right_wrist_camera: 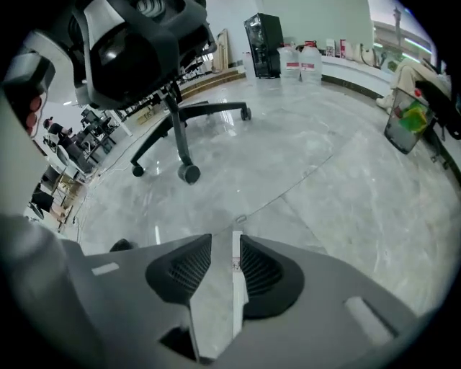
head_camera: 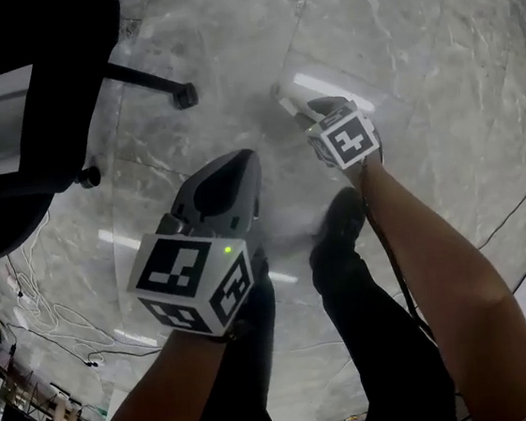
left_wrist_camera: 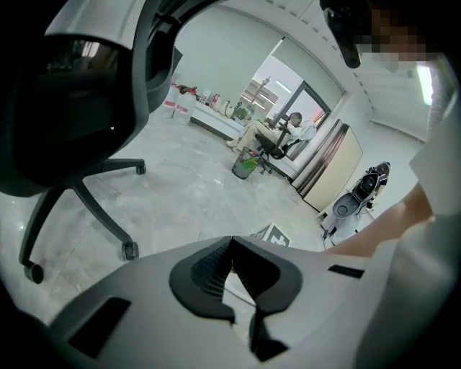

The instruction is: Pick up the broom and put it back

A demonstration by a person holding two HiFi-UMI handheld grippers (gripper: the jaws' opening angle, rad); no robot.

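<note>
Head view: left gripper (head_camera: 238, 160) and right gripper (head_camera: 286, 98) hang low beside the person's legs (head_camera: 345, 271), over the marble floor (head_camera: 432, 35). An office chair (head_camera: 149, 81) is at upper left. The broom is in no view.

Left gripper view: jaws tip to tip, nothing between them. A trash bin (left_wrist_camera: 245, 166) stands far off.

Right gripper view: jaws parted, only floor in the gap.

Judgement: no grasp is in hand. The next move is to locate the broom, keeping both grippers off the chair's castors.

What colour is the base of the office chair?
Black. The chair base shows best in the right gripper view.
</note>
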